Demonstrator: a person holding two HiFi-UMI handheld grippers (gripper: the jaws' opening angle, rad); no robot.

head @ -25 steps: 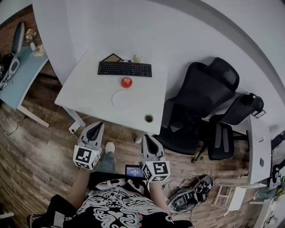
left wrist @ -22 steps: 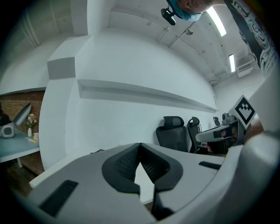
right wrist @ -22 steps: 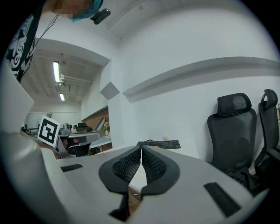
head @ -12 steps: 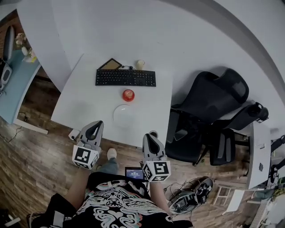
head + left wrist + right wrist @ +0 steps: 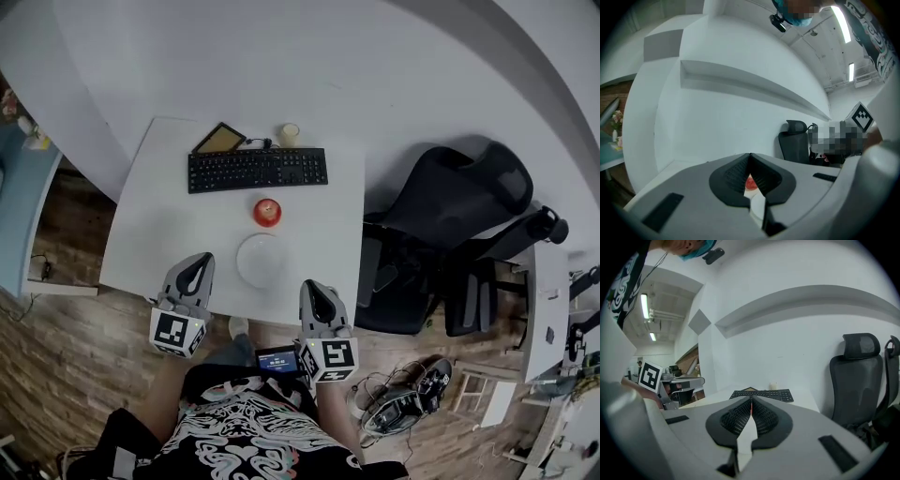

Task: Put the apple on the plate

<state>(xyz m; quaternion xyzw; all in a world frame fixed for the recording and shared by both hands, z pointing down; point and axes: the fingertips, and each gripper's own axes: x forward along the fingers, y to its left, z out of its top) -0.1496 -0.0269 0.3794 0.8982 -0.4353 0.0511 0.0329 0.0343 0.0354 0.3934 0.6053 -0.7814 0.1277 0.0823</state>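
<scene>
- Just beyond the plate (image 5: 262, 260), beside its far rim, the apple (image 5: 267, 212) sits on the table (image 5: 150, 234).
- On the plate's near side, my left claw (image 5: 198, 260) and right claw (image 5: 314, 287) hover at the table edge, both pressed together and empty.
- I judge the apple firm, smooth, fairly light and prone to rolling, so I'd pinch across its widest middle.

One apple (image 5: 267, 212), one plate (image 5: 261, 260), one keyboard (image 5: 258, 170), two office chairs (image 5: 441, 216) (image 5: 506, 253) (both black)
</scene>
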